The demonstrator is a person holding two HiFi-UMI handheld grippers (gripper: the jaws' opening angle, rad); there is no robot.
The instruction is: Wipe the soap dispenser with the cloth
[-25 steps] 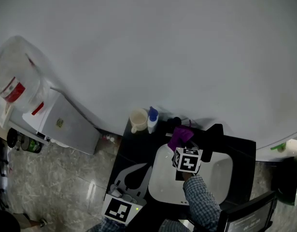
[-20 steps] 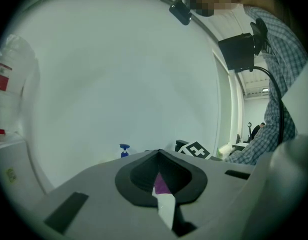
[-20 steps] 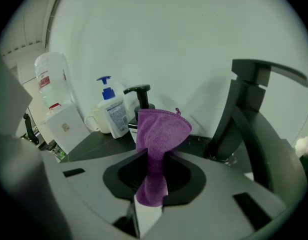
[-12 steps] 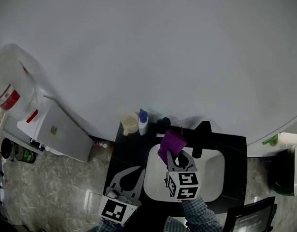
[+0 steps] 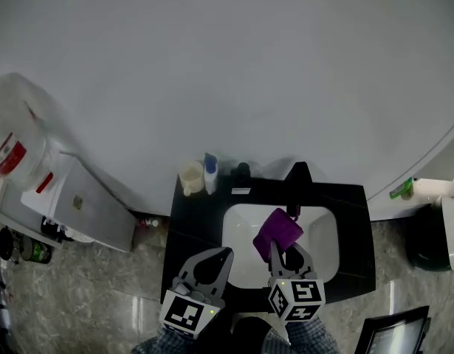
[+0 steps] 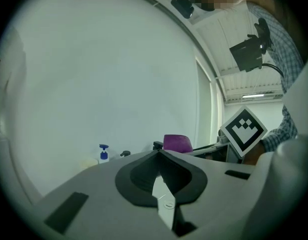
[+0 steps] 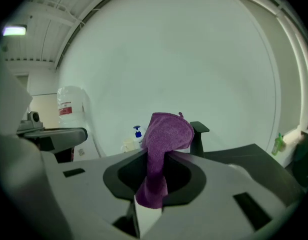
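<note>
Right gripper [image 5: 286, 250] pinches cloth [image 5: 277, 231], soap dispenser [image 5: 210, 174] well apart

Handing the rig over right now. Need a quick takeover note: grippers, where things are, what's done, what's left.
Left gripper: jaws together, empty, near the counter's front edge.
Right gripper: shut on the purple cloth, held over the white sink.
Soap dispenser: upright at the back left of the black counter, beside a cup, apart from the cloth.
Done: cloth is gripped.
Left: bring the cloth back-left to the dispenser and wipe it. No contact between them now.
</note>
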